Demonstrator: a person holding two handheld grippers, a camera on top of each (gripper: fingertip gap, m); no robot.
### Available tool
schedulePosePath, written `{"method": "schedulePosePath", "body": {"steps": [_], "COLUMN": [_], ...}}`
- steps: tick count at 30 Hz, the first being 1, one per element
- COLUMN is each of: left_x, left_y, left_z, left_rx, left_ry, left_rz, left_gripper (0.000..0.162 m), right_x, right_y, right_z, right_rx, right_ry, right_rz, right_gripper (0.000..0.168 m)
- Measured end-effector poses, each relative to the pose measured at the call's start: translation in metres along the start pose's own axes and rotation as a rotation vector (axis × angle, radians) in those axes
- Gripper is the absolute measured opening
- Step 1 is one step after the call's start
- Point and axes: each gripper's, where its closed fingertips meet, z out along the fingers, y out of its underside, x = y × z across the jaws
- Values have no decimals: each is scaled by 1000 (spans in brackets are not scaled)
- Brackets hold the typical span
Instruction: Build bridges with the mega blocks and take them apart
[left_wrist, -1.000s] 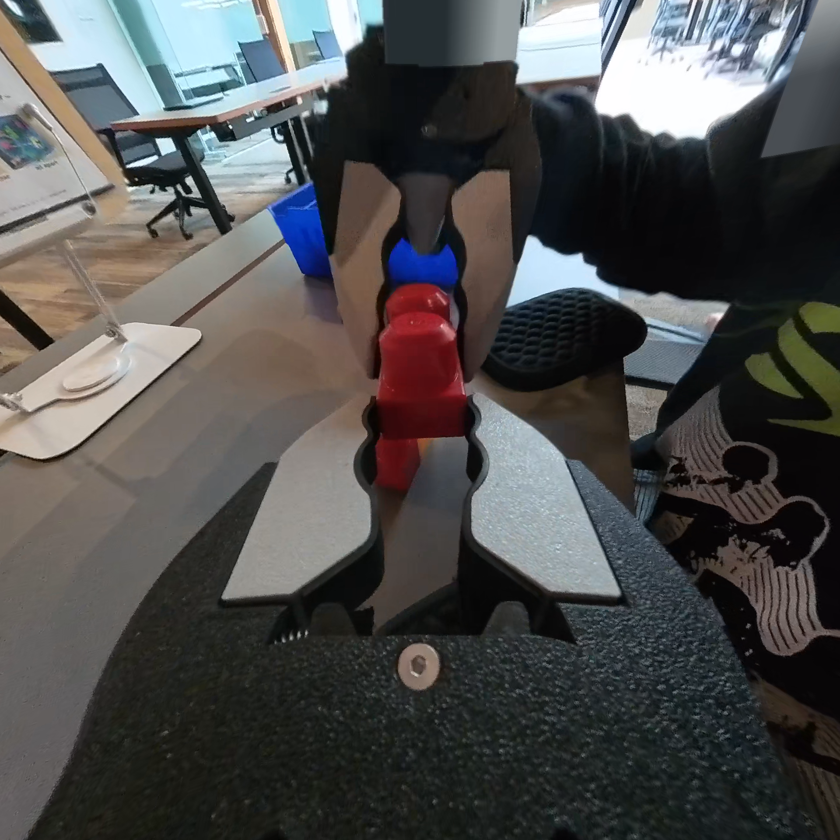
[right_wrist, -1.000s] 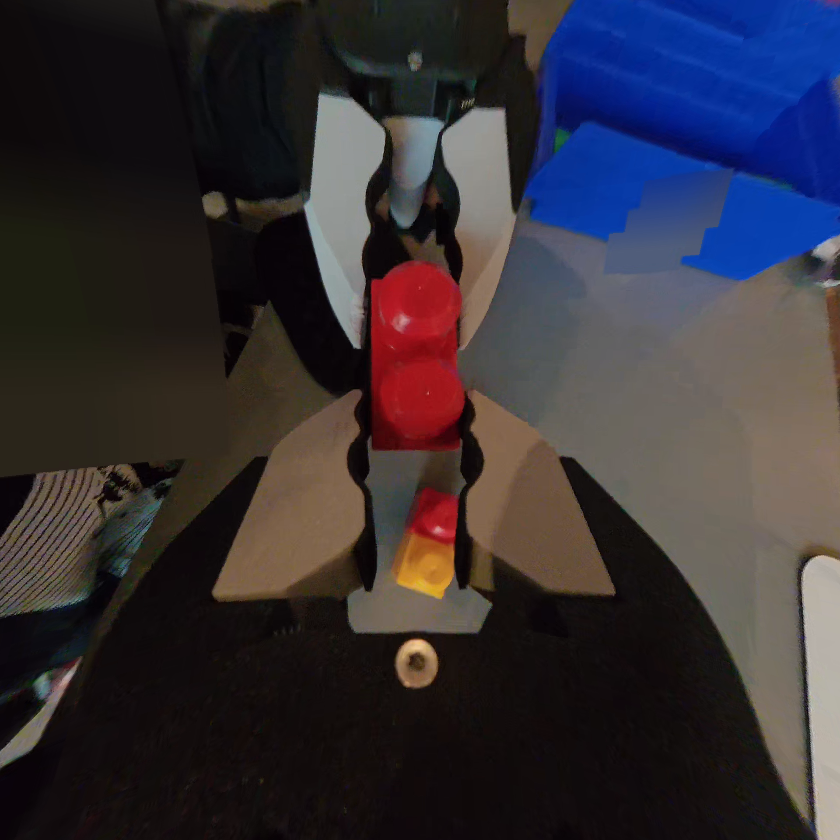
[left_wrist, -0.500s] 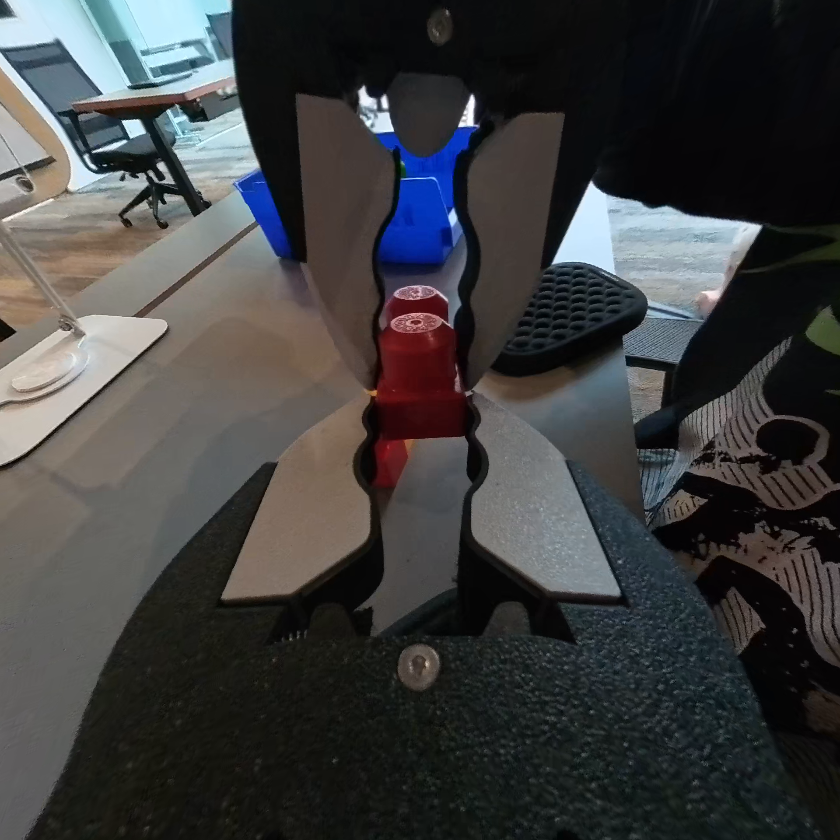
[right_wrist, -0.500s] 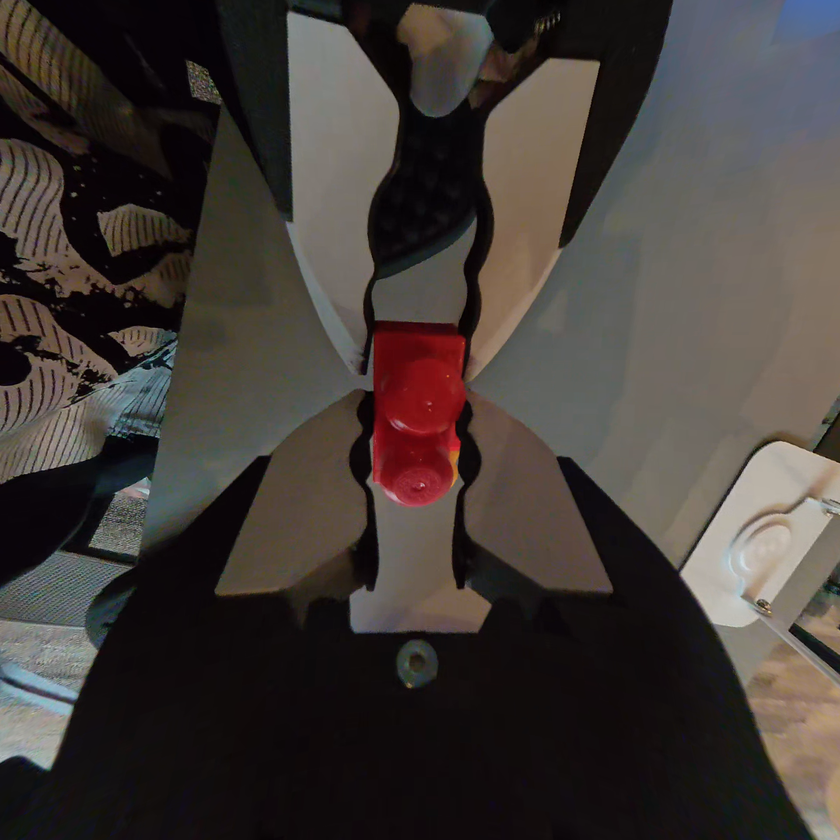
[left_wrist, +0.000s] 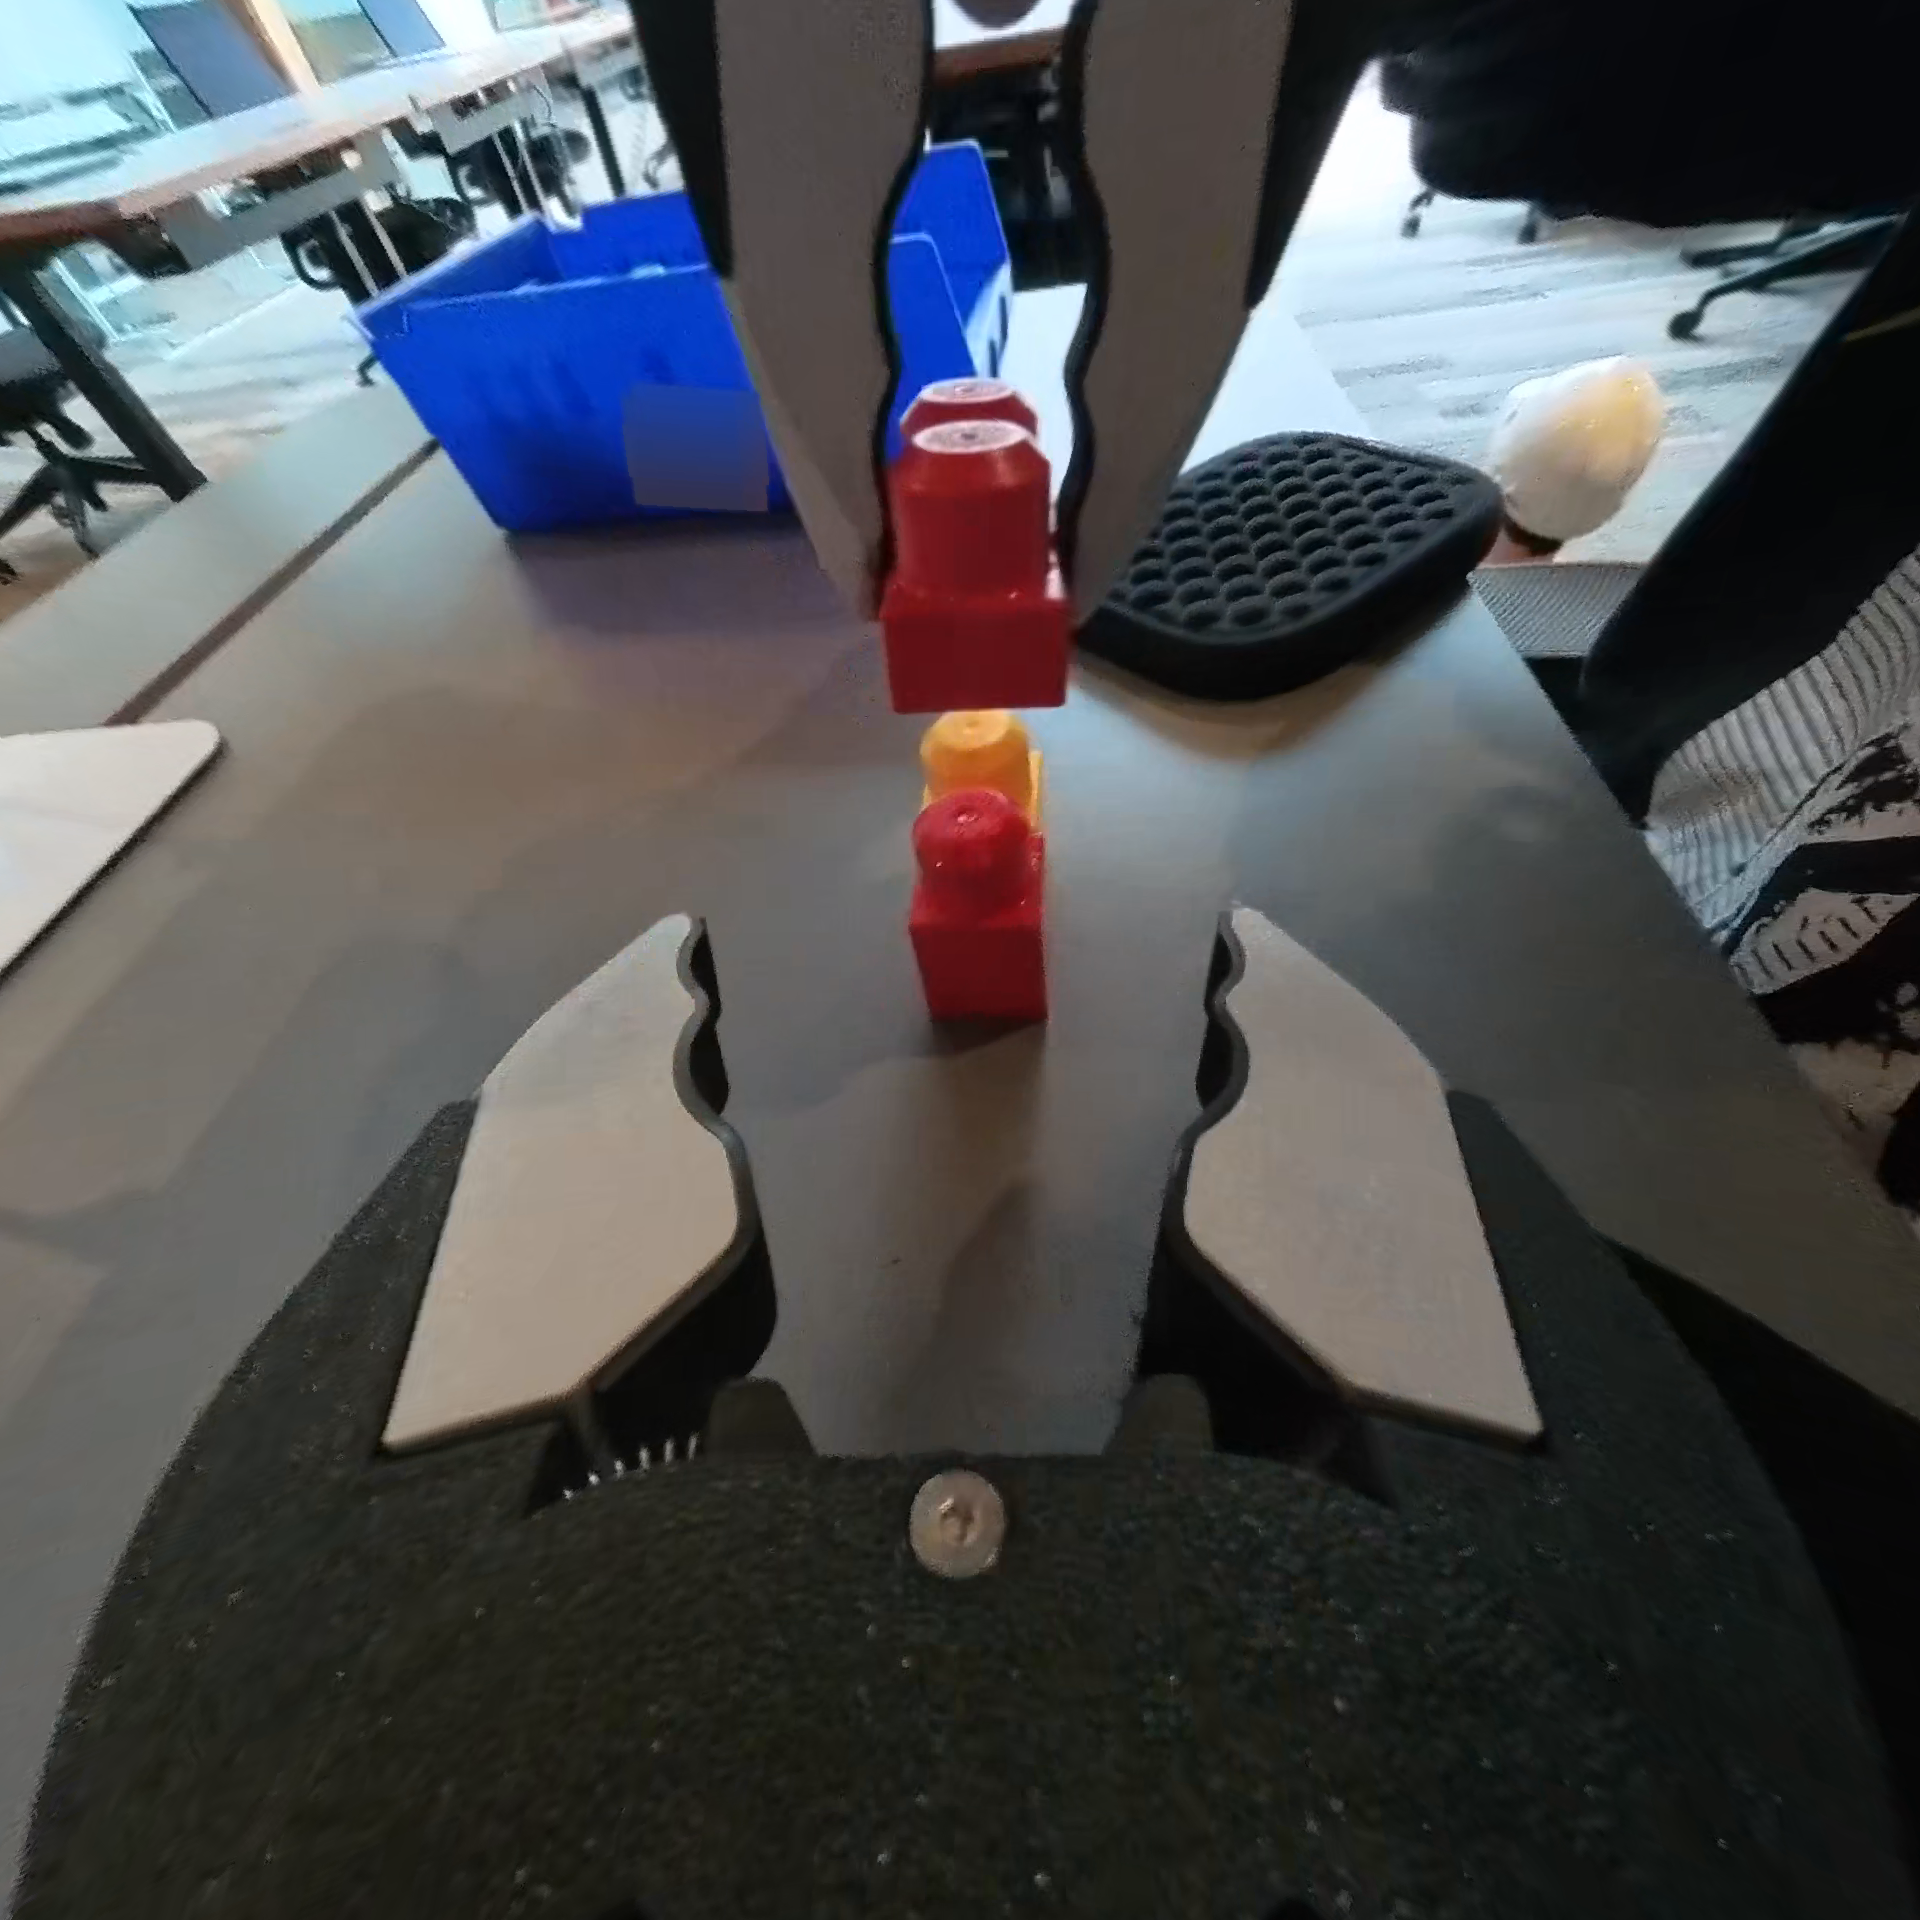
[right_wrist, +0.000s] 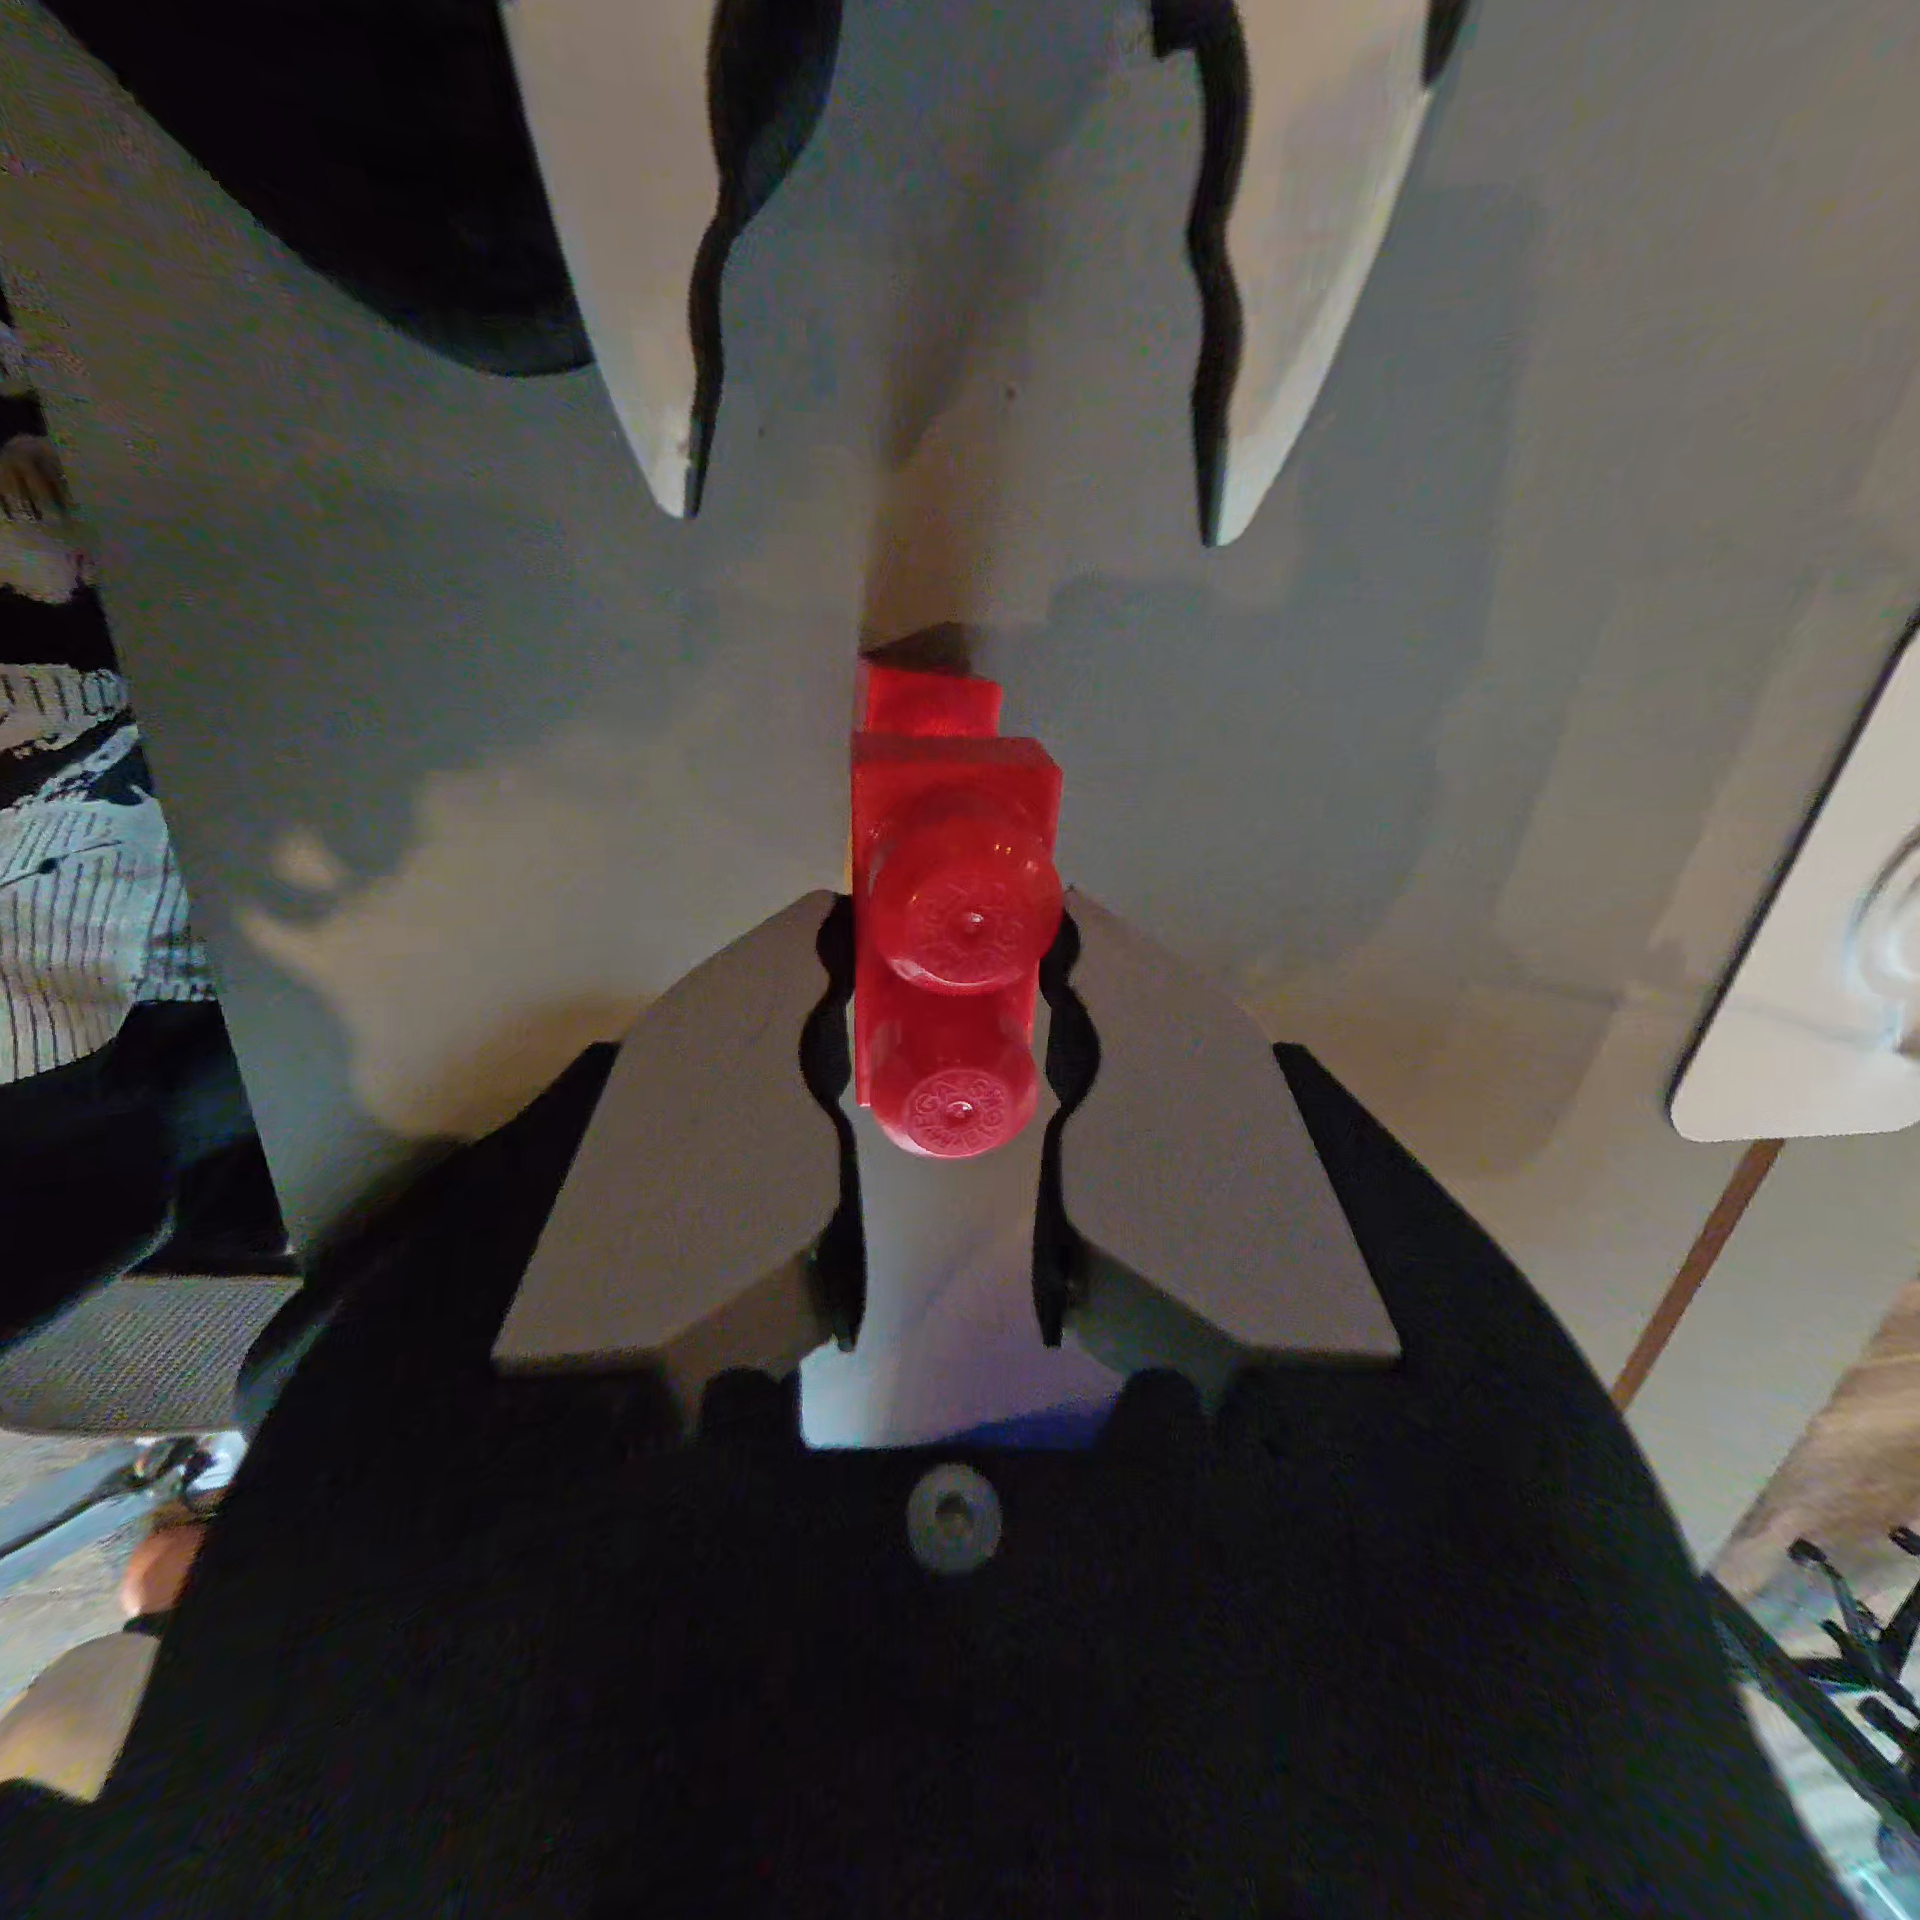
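Note:
A red two-stud block (left_wrist: 975, 582) hangs just above the grey table (left_wrist: 416, 831), held from above by my right gripper (left_wrist: 977, 597). In the right wrist view the right gripper (right_wrist: 951, 904) is shut on this block (right_wrist: 951, 831). Directly under it stand a small orange block (left_wrist: 977, 764) and, nearer me, a small red block (left_wrist: 977, 935), one behind the other. My left gripper (left_wrist: 966, 930) is open and empty, low over the table, with the small red block between its tips. It shows open in the right wrist view (right_wrist: 945, 514) too.
A blue bin (left_wrist: 582, 353) stands at the back left. A black mesh pad (left_wrist: 1288, 561) lies at the table's right edge. A white base plate (left_wrist: 83, 810) is at the left. A person in patterned clothing (left_wrist: 1818, 831) is at the right. Left tips to right tips: about 7 cm.
My left gripper has opened, let go of the red two-stud block and drawn back. The right gripper still holds that block, now above the two small blocks.

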Motion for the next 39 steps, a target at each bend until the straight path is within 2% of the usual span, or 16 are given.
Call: {"method": "schedulePosePath", "body": {"steps": [7,25,39], "left_x": [-6,-2,-2], "left_y": [8,12,13], "left_z": [6,8,9], "left_rx": [40,12,2], "left_ry": [24,32,31], "left_rz": [8,32,40], "left_gripper": [85,83,79], "right_x": [1,-2,-2], "right_y": [-2,1,2], "right_z": [19,45,52], "right_rx": [-12,-82,-130], "right_ry": [-26,-58,-72], "right_rz": [10,-2,16], "right_gripper": [34,34,34]}}
